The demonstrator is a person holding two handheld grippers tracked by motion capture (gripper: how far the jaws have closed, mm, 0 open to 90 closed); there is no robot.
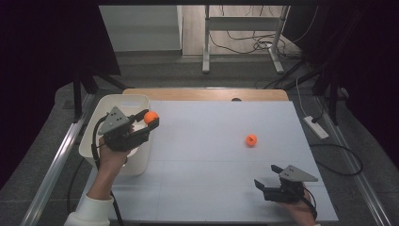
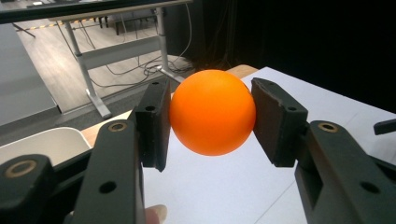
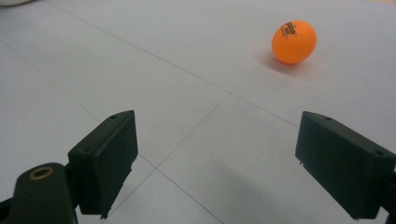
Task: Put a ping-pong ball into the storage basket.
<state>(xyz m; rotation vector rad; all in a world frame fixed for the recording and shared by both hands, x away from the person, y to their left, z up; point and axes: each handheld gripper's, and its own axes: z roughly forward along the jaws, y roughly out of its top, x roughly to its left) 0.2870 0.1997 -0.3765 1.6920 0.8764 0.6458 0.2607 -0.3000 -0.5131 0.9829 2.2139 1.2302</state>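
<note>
From the high view, your left claw (image 1: 149,120) is clamped on an orange ball (image 1: 150,117), which sits right at its tips, over the inner rim of the white bin (image 1: 101,106) that lies under and behind that claw at the bench's (image 1: 211,188) left edge. Your right claw (image 1: 266,180) rests low near the front right of the bench, jaws spread wide and holding nothing; a second orange ball (image 1: 251,139) lies on the bench ahead of it, well apart. In the left gripper view, the held orange ball (image 2: 212,112) is pinched between the two pads, both pressing its sides, with the bin's rim (image 2: 42,140) below and to the left of the claw. In the right gripper view, your right claw (image 3: 233,163) stands wide open over bare bench, and the second ball (image 3: 294,41), with small dark print on it, rests beyond the jaws toward the right one.
</note>
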